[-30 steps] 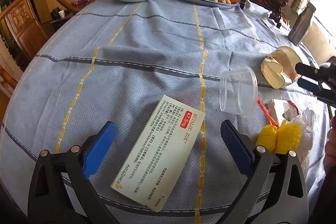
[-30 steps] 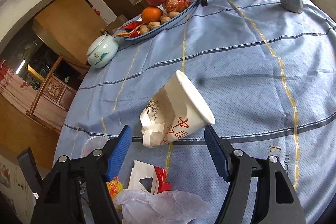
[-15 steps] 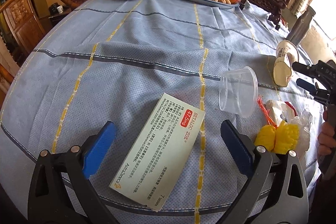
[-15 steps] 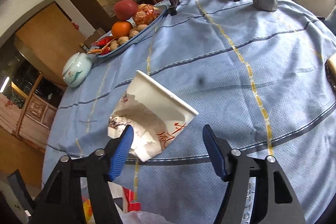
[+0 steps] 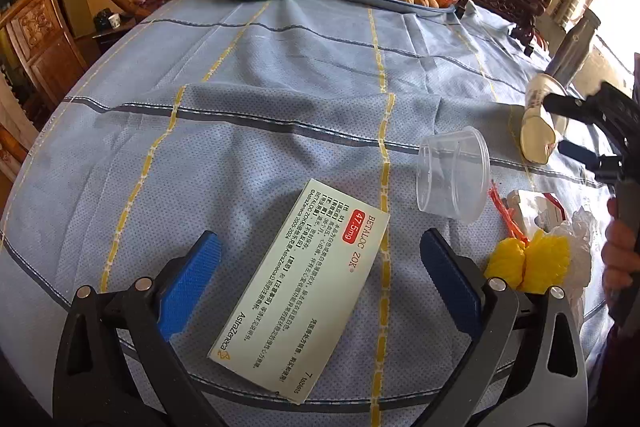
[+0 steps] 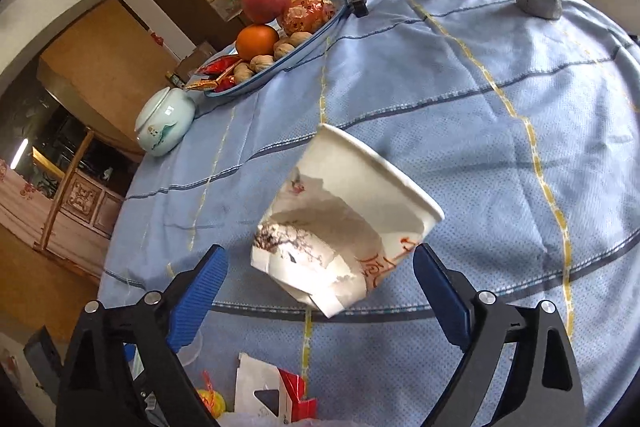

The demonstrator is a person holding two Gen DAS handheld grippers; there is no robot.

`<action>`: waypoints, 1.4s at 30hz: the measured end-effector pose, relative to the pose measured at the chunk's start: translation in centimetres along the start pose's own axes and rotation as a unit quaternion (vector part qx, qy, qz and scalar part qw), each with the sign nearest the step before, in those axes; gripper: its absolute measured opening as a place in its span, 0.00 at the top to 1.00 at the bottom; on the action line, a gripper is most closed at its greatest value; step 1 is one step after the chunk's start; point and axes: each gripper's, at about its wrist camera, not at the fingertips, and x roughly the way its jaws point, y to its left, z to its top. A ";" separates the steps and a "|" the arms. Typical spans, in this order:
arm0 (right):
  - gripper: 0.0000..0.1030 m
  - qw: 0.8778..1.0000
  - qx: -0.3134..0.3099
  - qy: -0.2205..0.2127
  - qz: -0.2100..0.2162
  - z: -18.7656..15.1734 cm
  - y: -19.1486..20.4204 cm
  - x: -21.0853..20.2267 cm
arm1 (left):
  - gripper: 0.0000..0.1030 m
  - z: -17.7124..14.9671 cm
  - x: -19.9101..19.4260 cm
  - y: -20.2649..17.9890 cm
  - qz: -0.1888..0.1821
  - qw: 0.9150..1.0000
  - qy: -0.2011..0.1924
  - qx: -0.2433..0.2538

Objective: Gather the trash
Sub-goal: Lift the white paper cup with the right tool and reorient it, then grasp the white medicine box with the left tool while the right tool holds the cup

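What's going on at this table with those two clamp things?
A person is clearing trash off a blue tablecloth with a handheld gripper in each hand. The right gripper is opening its jaws around a crushed paper cup. The left gripper hangs open over a flat medicine box. A clear plastic cup and yellow wrappers lie nearby.

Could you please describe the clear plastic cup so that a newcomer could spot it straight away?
On the blue tablecloth, look right of the white medicine box. The clear plastic cup lies on its side there; unlike the crushed paper cup beyond it, it is see-through.
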 end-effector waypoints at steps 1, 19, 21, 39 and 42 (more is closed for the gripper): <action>0.08 1.000 -0.002 0.001 -0.007 0.5 0.4 0.4 | 0.07 0.0 0.0 0.1 -0.002 1.000 -0.001 -0.002; 0.35 0.994 -0.093 0.023 -0.050 1.0 3.6 4.8 | 0.07 0.0 0.0 0.0 -0.008 1.000 0.000 0.000; 0.43 0.994 -0.098 0.023 -0.049 0.6 3.5 4.6 | 0.07 -0.1 -0.1 0.0 -0.008 1.000 -0.002 0.000; 0.44 0.992 -0.108 -0.023 0.062 -2.7 0.3 -4.5 | 0.43 -2.2 -1.2 -0.3 0.028 0.998 0.012 0.057; 0.44 0.992 -0.108 -0.030 0.065 -2.8 0.2 -4.8 | 0.50 -2.5 -1.4 -0.5 0.040 0.997 0.009 0.062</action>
